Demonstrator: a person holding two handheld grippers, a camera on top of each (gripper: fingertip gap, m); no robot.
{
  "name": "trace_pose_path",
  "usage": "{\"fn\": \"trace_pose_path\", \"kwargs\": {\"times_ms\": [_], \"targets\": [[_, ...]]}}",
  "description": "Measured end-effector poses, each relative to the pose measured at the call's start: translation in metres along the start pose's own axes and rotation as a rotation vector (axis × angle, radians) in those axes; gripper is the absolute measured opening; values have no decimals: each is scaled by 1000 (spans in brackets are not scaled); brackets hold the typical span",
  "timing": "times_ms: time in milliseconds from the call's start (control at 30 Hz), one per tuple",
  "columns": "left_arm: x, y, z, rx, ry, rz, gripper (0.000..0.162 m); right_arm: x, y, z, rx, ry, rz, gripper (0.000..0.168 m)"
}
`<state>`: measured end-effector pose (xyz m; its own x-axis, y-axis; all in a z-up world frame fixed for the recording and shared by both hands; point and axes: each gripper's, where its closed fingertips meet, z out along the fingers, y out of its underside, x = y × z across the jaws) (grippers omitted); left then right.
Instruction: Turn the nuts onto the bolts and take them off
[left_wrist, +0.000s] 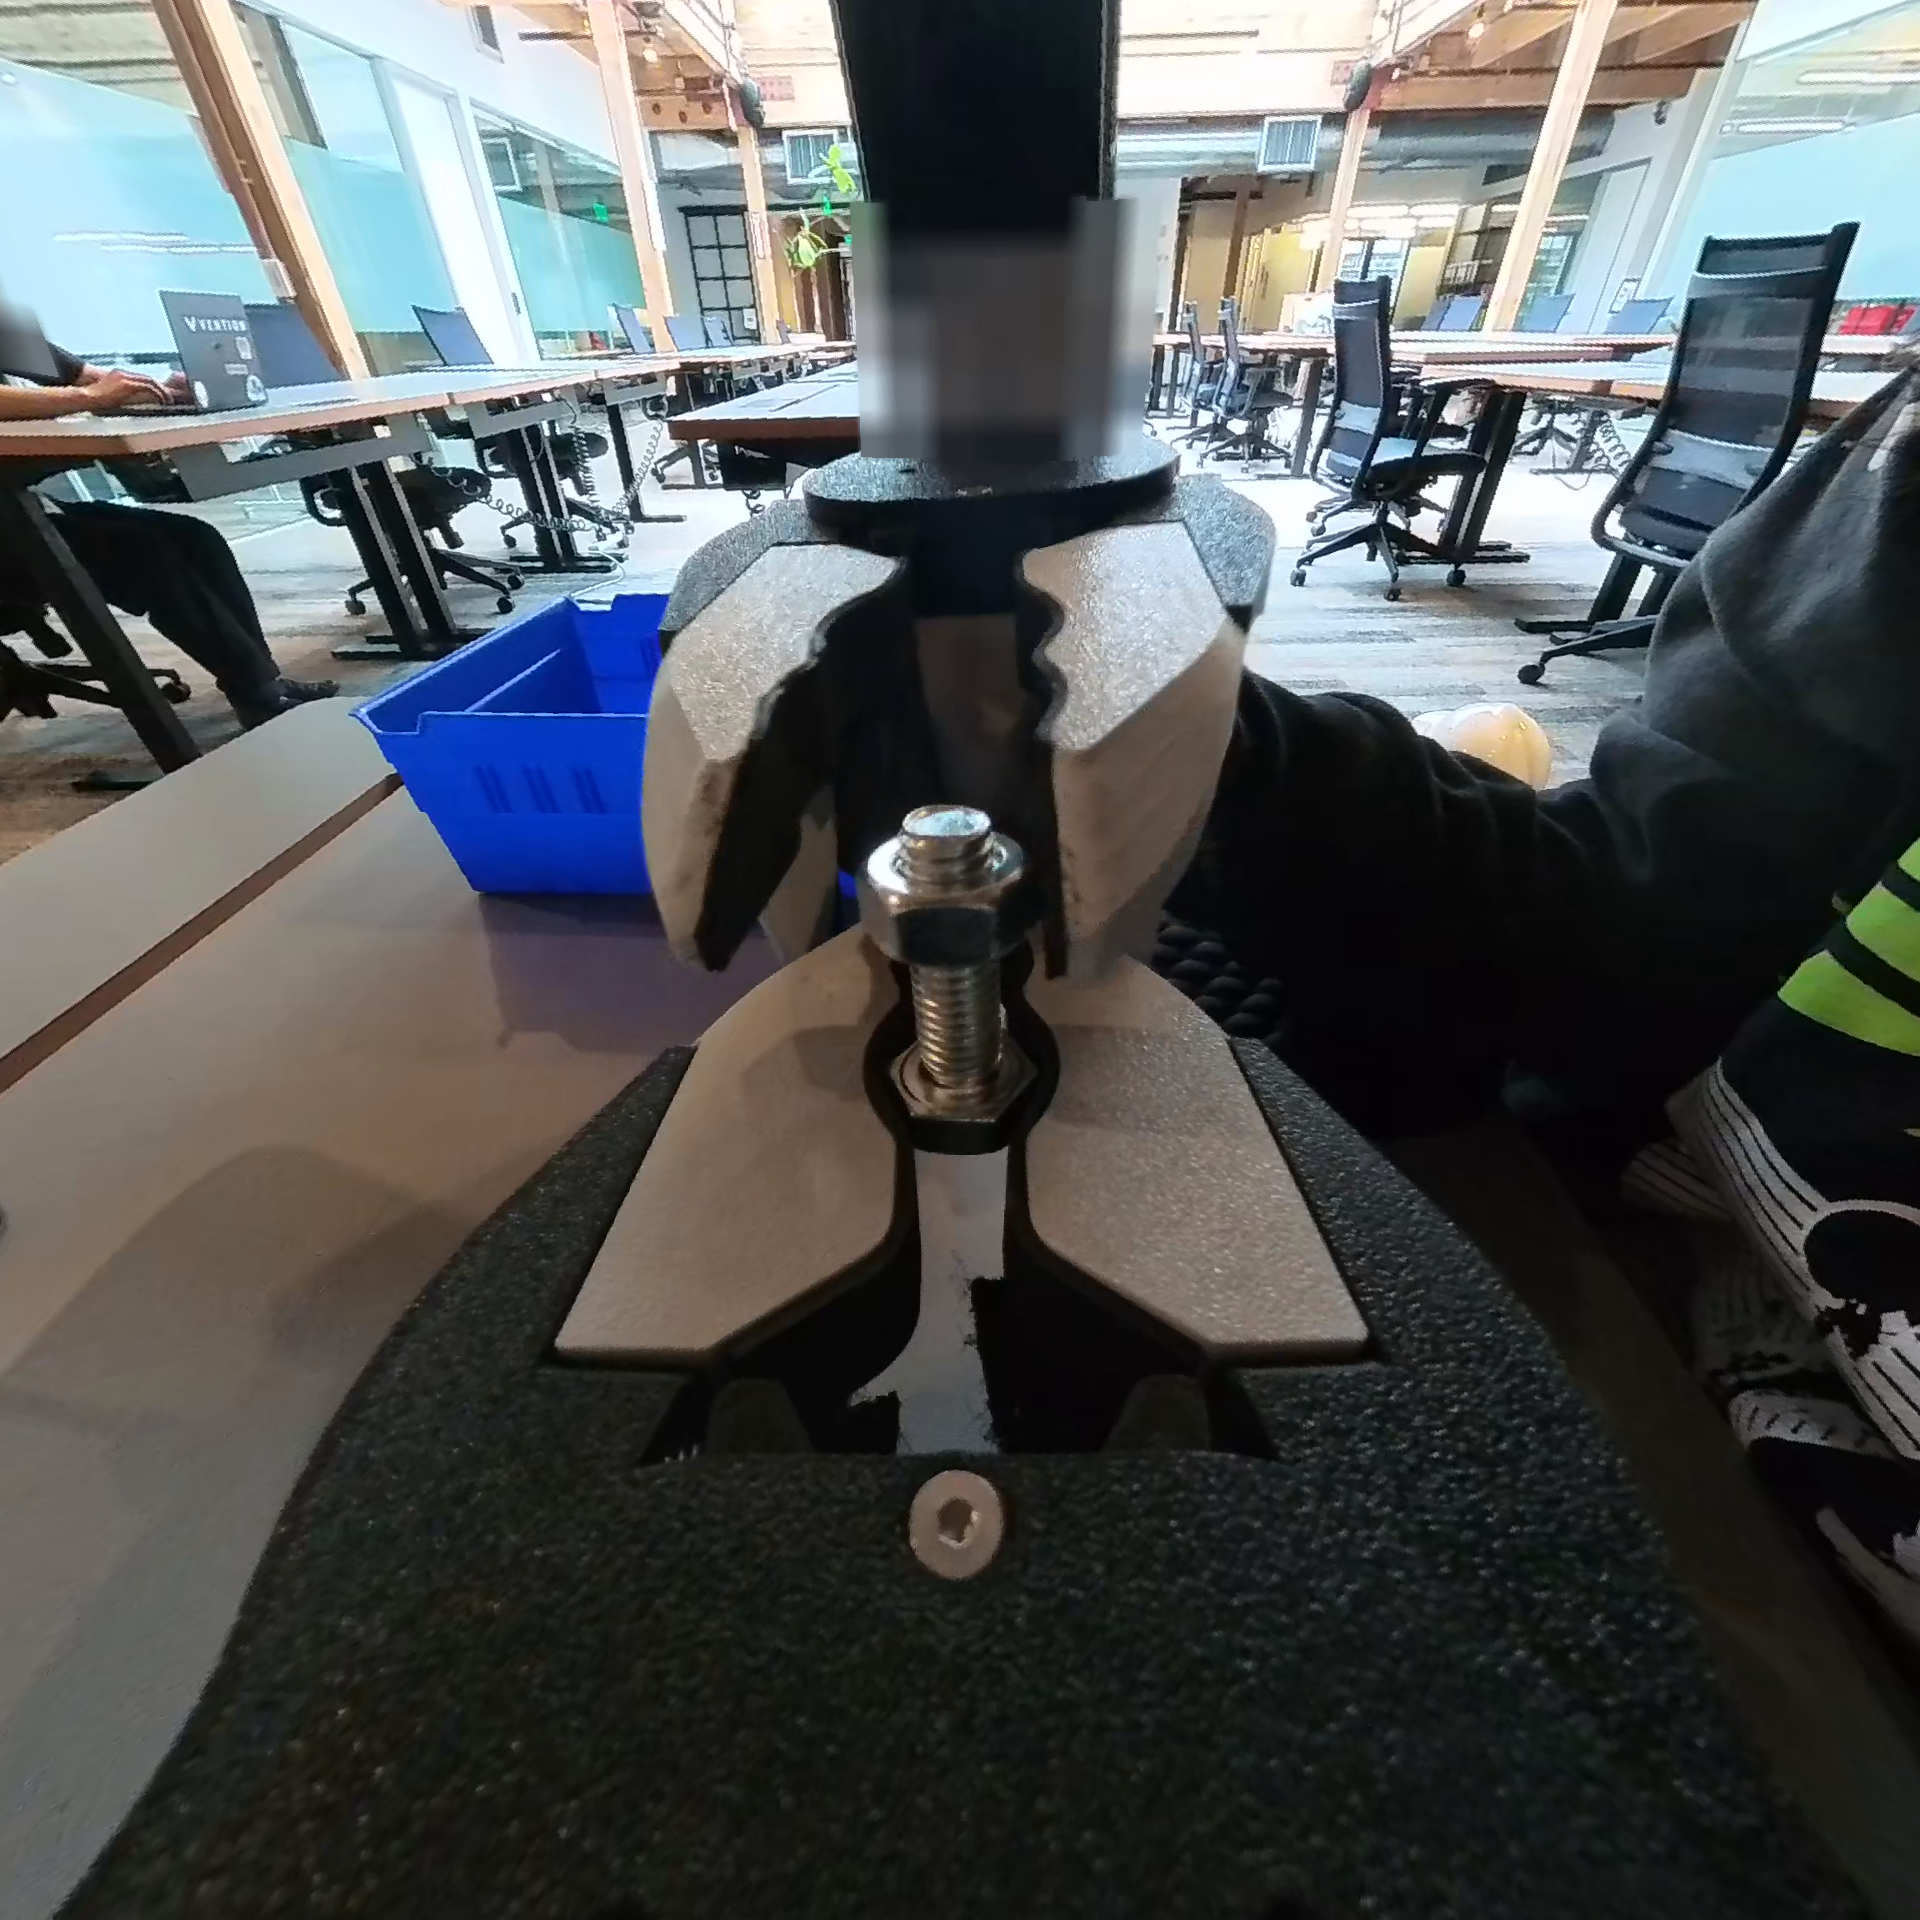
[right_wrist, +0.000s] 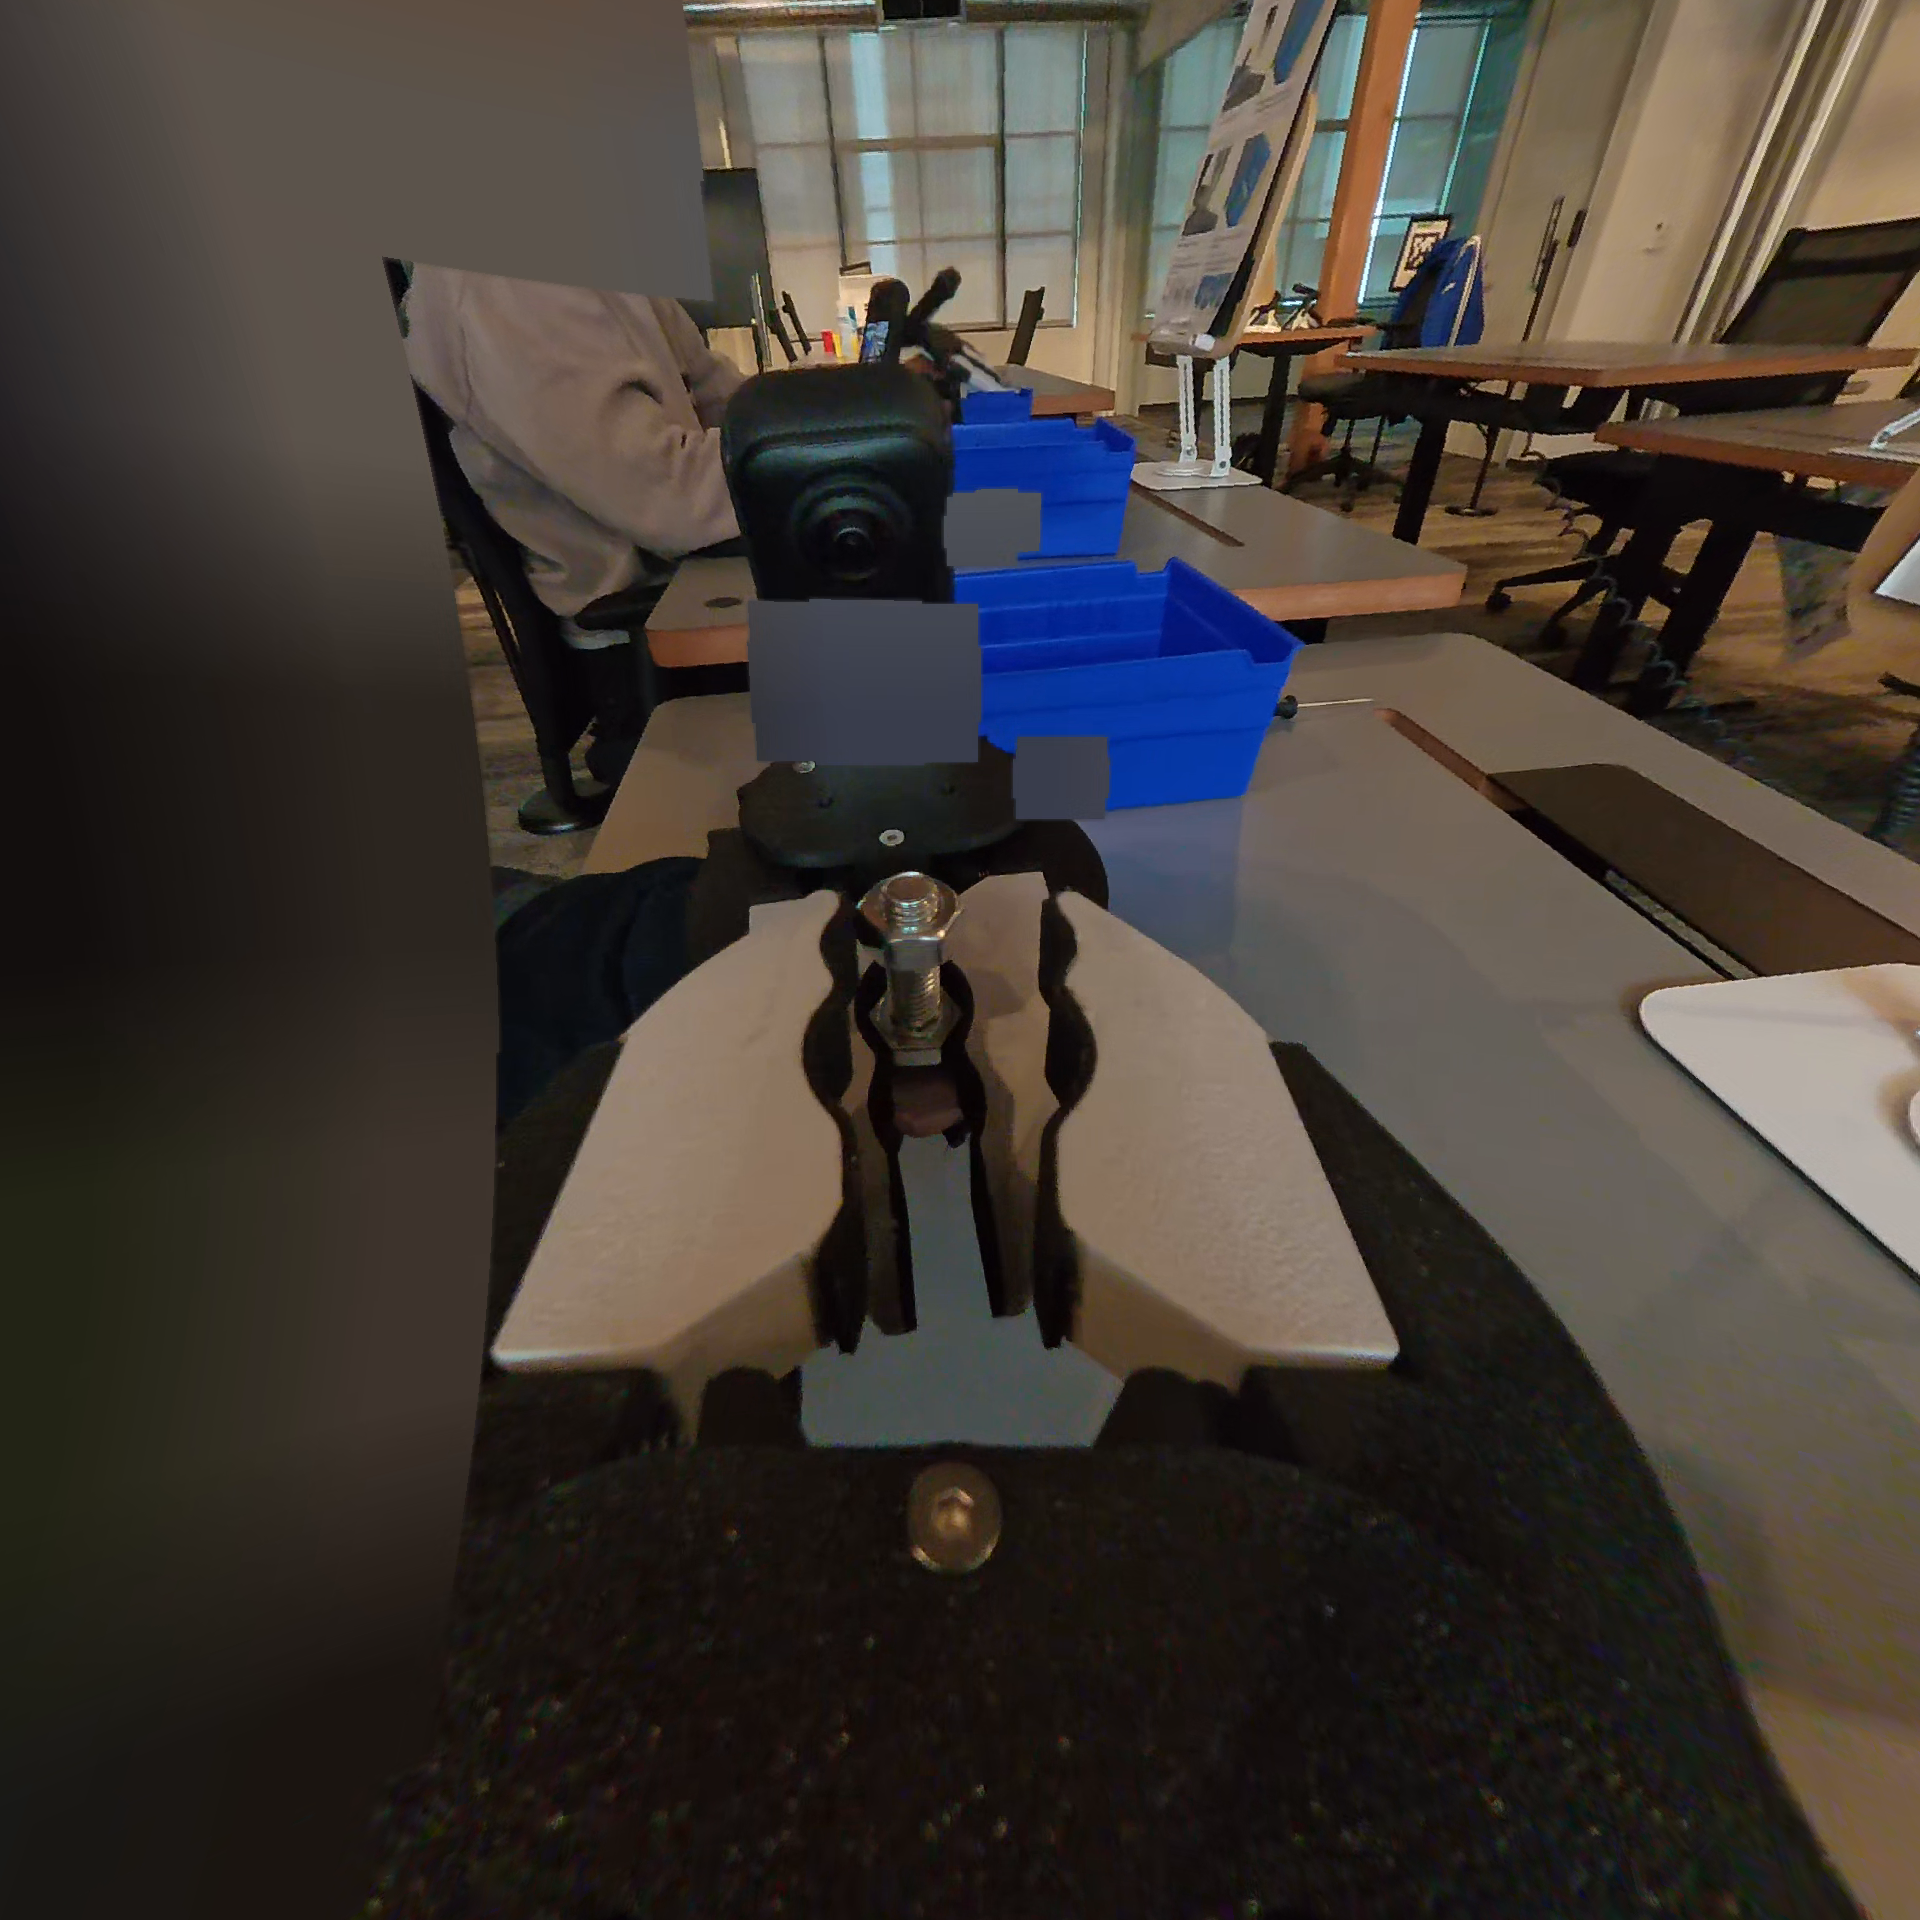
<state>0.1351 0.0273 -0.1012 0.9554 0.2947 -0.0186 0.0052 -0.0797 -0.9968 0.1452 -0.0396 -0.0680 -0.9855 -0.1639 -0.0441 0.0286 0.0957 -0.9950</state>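
Note:
A silver bolt (left_wrist: 954, 1023) stands upright between my two grippers, which face each other. My left gripper (left_wrist: 951, 1003) is shut on the bolt's hex head (left_wrist: 961, 1096), low in the left wrist view. A silver nut (left_wrist: 948, 914) sits on the thread near the bolt's top end. My right gripper (left_wrist: 888, 945) reaches in from above with its white fingers (left_wrist: 1127, 748) on either side of the nut; one finger touches it and the other stands apart. In the right wrist view the nut (right_wrist: 909, 920) lies between my right gripper's (right_wrist: 920, 914) spread fingertips.
A blue bin (left_wrist: 520, 769) stands on the grey table (left_wrist: 260, 1091) just behind the grippers and also shows in the right wrist view (right_wrist: 1132, 686). A white tray (right_wrist: 1787, 1081) and a black mat (right_wrist: 1683, 862) lie to the right. A dark sleeve (left_wrist: 1403, 862) lies behind the right gripper. The gap from one gripper's tips to the other's is roughly 7 cm.

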Motion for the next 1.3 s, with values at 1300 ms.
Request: {"fn": "trace_pose_path", "kwargs": {"times_ms": [1300], "targets": [[0, -7, -5, 31, -3, 7, 13, 6, -9, -23, 46, 27, -30, 0]]}}
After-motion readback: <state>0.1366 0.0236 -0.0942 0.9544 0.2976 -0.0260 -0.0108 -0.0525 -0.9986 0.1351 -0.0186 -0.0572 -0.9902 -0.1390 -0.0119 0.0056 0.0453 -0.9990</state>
